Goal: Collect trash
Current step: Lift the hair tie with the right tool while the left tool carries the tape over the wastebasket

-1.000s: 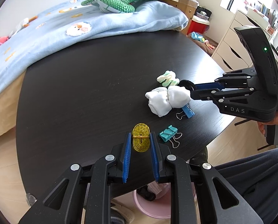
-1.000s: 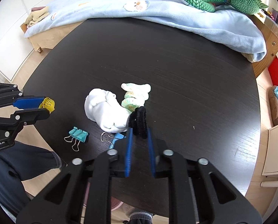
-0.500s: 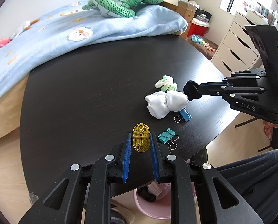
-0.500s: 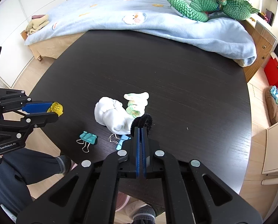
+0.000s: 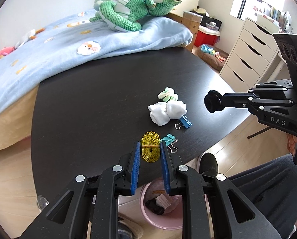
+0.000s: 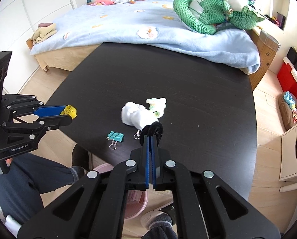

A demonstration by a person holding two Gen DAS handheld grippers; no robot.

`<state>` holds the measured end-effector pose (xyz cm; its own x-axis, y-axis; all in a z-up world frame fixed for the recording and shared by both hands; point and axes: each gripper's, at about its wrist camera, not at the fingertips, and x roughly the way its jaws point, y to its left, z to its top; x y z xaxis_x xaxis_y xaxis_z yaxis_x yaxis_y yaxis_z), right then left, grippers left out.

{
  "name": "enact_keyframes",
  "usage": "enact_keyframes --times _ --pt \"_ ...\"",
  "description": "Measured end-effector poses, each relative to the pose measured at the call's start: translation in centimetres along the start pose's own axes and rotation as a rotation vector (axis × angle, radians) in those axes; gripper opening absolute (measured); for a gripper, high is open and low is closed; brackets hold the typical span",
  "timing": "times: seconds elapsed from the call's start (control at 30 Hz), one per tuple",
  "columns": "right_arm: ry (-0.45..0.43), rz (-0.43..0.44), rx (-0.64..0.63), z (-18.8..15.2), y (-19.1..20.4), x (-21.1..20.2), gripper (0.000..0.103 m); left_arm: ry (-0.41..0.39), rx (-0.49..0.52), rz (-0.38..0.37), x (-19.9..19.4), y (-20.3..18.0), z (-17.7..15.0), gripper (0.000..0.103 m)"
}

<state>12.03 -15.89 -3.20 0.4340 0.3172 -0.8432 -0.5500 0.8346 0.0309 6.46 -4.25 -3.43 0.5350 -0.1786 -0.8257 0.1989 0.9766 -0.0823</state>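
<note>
**A:** What has the left gripper (image 5: 150, 153) got?

**B:** Its blue pads are clamped on a flat yellow coil (image 5: 150, 149) bound at the waist by a rubber band. The jaws stand only as far apart as the coil is wide, and the coil is clear of the black table (image 5: 92, 103).

**A:** And the right gripper (image 6: 150, 139)?

**B:** Jaws nearly together, just closed, pinching a fuzzy black ring (image 6: 155, 130) at the fingertips, also lifted off the table.

**A:** What lies nearest the left gripper?

**B:** Below it, under the table edge, a pink waste bin (image 5: 148, 215) with some scraps inside. Just past its right fingertip a teal binder clip (image 5: 169, 139) lies on the table. Further ahead and to the right is a blue binder clip (image 5: 185, 122), touching a wad of white tissue (image 5: 166, 112). Beyond the wad lies a crumpled pale green and cream wrapper (image 5: 167, 94).

**A:** Further out?

**B:** At the table's far edge a bed with a light blue blanket (image 5: 72, 45), and on it a green scaly plush dragon (image 5: 132, 12). Far to the right stands a white chest of drawers (image 5: 250, 53).
</note>
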Motion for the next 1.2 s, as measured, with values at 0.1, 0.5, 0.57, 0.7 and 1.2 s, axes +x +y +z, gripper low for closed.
enact_keyframes --times 0.1,0.5,0.57,0.7,1.2 --pt "-0.021 0.001 -0.015 -0.8 1.0 -1.5 0.001 -0.021 0.015 -0.007 -1.3 -0.6 -0.6 0.02" --pt "-0.067 0.03 -0.056 -4.3 4.2 -5.5 0.001 -0.069 0.06 -0.013 -4.5 -2.8 -3.3 0.02" --pt "-0.064 0.043 -0.067 -4.9 4.7 -5.9 0.001 -0.066 0.061 -0.021 -4.6 -2.9 -3.7 0.02" --pt "-0.05 0.064 -0.083 -6.1 5.6 -6.2 0.001 -0.062 0.058 -0.025 -4.9 -3.1 -4.9 0.02" --pt "0.001 0.153 -0.083 -9.0 8.5 -5.2 0.001 -0.079 0.056 -0.032 -7.1 -3.2 -7.4 0.02"
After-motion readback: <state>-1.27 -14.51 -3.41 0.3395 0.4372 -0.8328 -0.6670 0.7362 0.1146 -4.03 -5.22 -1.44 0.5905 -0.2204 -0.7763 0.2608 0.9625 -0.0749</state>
